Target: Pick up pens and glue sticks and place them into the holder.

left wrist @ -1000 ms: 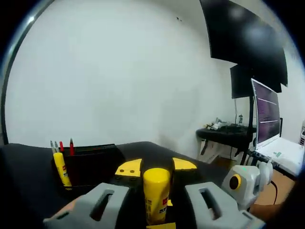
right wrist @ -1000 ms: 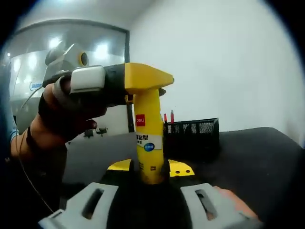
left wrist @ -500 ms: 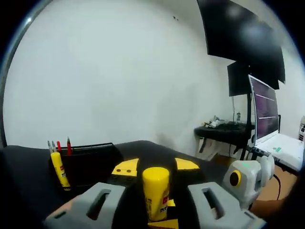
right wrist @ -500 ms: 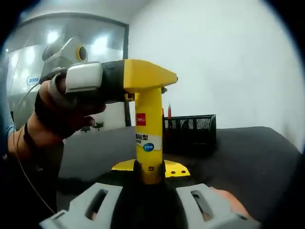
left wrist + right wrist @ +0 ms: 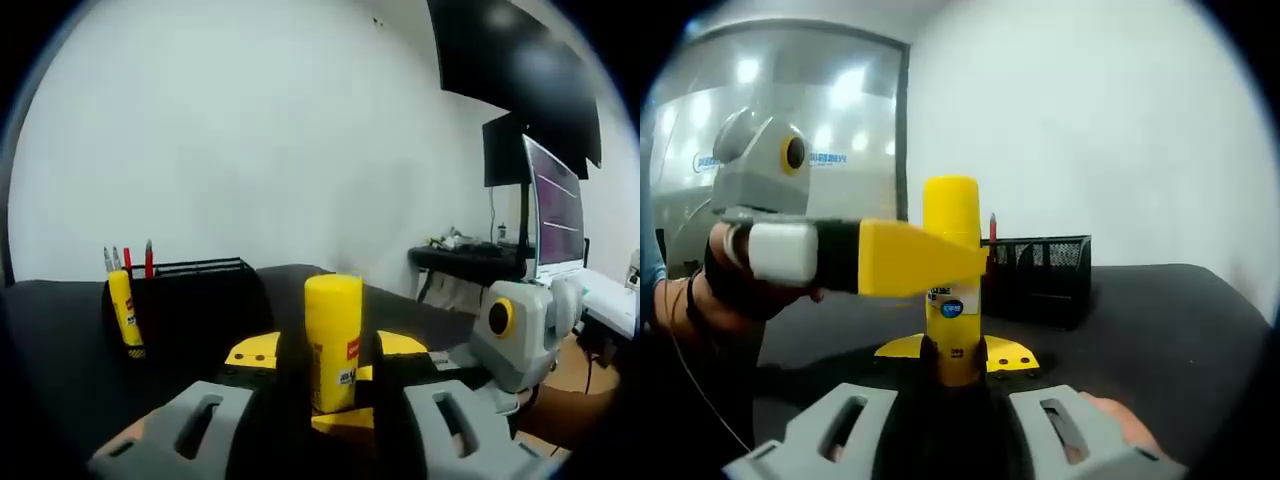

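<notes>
A yellow glue stick (image 5: 951,210) stands upright above the black table, and my right gripper (image 5: 955,352) is shut on its base. My left gripper (image 5: 930,270) reaches in from the left with its yellow jaws at the stick's mid-height. In the left gripper view the glue stick (image 5: 333,335) sits between the left gripper's (image 5: 328,352) jaws, with a thin dark gap on each side. The black mesh holder (image 5: 195,300) stands on the table behind and holds another glue stick (image 5: 122,310) and several pens (image 5: 127,258). In the right gripper view the holder (image 5: 1040,280) is behind the stick.
The black table (image 5: 1160,330) stretches around the holder. A desk with monitors (image 5: 555,210) stands off the table's right end. A gloved hand (image 5: 740,290) holds the left gripper, with a glass wall (image 5: 790,90) behind it. The right gripper's grey body (image 5: 520,325) shows low on the right.
The left gripper's jaws have slid from the stick's cap down to its middle and spread slightly. The cap now shows above them. The right gripper keeps its hold on the base.
</notes>
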Action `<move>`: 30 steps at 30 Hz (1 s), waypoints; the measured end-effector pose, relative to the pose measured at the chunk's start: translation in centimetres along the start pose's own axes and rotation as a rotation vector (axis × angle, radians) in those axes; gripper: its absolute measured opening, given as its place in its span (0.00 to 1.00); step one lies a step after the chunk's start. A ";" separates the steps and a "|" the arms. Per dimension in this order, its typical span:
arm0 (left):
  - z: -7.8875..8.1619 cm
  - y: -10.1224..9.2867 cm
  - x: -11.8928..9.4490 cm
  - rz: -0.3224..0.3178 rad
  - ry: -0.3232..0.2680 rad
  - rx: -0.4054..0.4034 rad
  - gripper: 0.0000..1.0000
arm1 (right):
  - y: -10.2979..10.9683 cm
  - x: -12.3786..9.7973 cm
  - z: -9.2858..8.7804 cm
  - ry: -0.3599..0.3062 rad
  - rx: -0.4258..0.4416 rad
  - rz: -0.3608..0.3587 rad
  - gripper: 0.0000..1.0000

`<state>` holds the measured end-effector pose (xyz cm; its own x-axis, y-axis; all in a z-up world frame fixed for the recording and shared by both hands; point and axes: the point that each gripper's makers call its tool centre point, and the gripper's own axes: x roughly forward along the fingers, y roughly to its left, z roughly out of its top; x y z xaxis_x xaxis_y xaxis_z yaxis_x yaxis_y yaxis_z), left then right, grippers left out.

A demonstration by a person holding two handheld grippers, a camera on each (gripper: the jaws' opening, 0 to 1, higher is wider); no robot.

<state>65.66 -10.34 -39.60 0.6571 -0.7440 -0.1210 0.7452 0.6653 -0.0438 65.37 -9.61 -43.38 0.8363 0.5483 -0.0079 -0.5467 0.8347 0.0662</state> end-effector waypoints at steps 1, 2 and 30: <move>-0.2 -0.1 0.0 0.003 -0.004 0.000 0.30 | 0.0 0.0 0.0 0.000 0.000 0.000 0.17; -0.4 -0.1 0.0 0.005 -0.003 -0.002 0.29 | 0.0 0.0 0.0 0.001 -0.001 0.000 0.17; 1.3 3.6 -0.7 0.104 -0.044 0.050 0.16 | -0.5 0.0 0.8 -0.046 0.028 -0.006 0.19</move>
<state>68.02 -7.46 -38.41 0.7347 -0.6738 -0.0786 0.6767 0.7361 0.0161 65.69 -10.04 -42.61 0.8411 0.5396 0.0376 -0.5406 0.8361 0.0938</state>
